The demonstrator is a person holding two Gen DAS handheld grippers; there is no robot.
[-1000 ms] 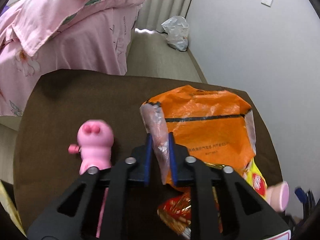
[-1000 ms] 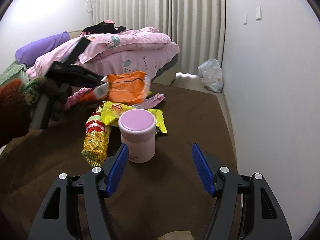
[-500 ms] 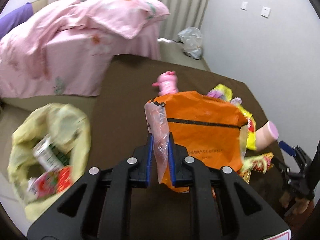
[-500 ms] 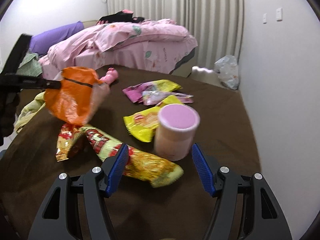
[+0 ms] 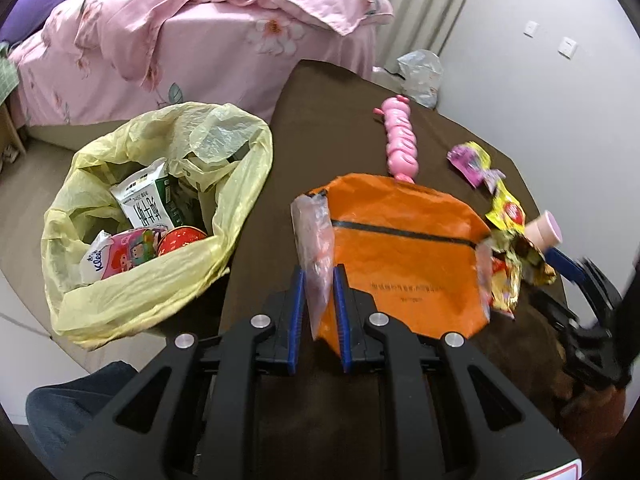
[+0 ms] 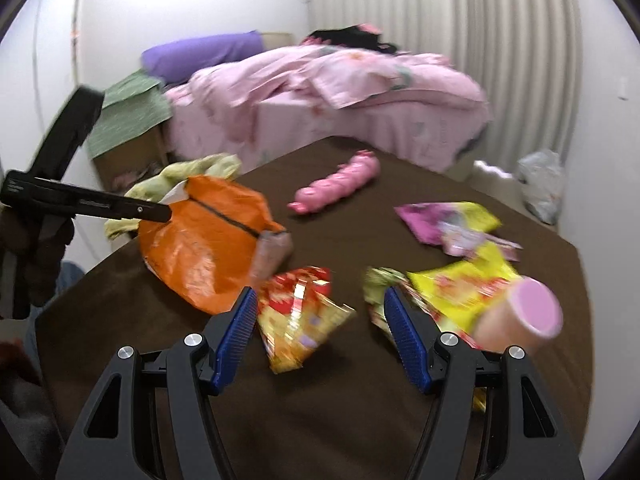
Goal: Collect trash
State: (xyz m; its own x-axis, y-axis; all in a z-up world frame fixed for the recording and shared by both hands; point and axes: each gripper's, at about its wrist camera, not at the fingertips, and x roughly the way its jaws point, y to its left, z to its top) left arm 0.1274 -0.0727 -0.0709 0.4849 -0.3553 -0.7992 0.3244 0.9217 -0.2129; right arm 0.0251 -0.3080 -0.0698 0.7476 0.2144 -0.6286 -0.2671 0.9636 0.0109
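My left gripper (image 5: 317, 280) is shut on the clear edge of an orange plastic bag (image 5: 404, 256) and holds it above the brown table, right of a yellow trash bag (image 5: 160, 276) that holds several wrappers. The orange bag (image 6: 208, 244) also shows in the right wrist view, with the left gripper's fingers (image 6: 120, 208) on it. My right gripper (image 6: 320, 332) is open and empty above a red and gold snack wrapper (image 6: 300, 320). A yellow wrapper (image 6: 460, 292) and a pink-lidded cup (image 6: 520, 316) lie to its right.
A pink toy (image 6: 340, 184) and a purple and yellow wrapper (image 6: 448, 224) lie further back on the brown table (image 6: 320, 420). A bed with pink bedding (image 5: 200, 28) stands behind. A clear plastic bag (image 5: 420, 72) sits on the floor by the wall.
My left gripper has carried the orange bag left toward the yellow trash bag. My right gripper has swung left, from around the pink-lidded cup to over the red and gold wrapper.
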